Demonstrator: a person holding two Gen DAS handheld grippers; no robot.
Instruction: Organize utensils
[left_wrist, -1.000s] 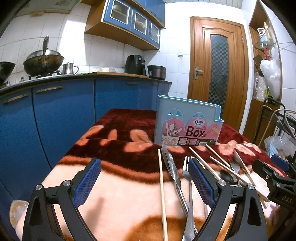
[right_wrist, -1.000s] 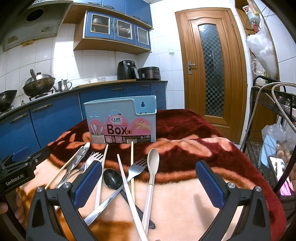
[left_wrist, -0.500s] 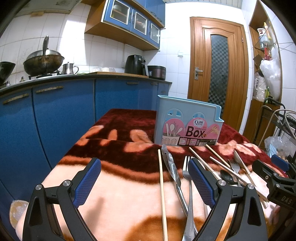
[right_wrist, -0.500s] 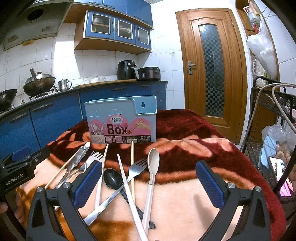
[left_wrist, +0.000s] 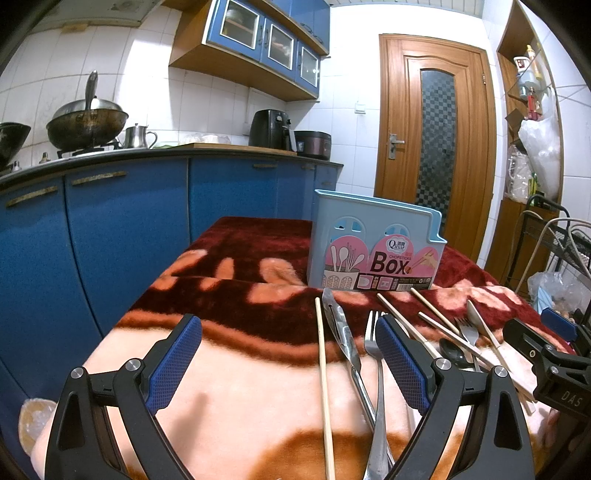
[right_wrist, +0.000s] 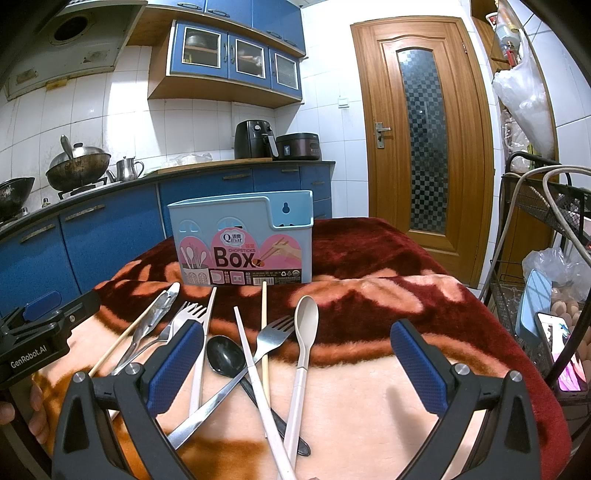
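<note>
Blanket-covered bench (right_wrist: 424, 398) fills the view, blue utensil box (right_wrist: 242, 242) standing upright at its far end. Both jaws gape wide, empty: left hand-held gripper (left_wrist: 288, 363), right hand-held gripper (right_wrist: 297, 369). Loose utensils (right_wrist: 255, 354) lie scattered just before the box.

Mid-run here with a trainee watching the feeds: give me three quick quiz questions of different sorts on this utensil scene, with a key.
1. True or false: the blue utensil box already has utensils standing in it.
2. Multiple choice: the beige spoon lies with its bowl pointing (A) toward the box, (B) toward the camera, (C) off the blanket.
3. Fill in: in the right wrist view, the black spoon lies partly under a metal ____.

Key
1. False: nothing shows above its rim, and the utensils lie loose on the blanket.
2. A.
3. Fork.

Both the left gripper and the right gripper are open and hold nothing.
</note>
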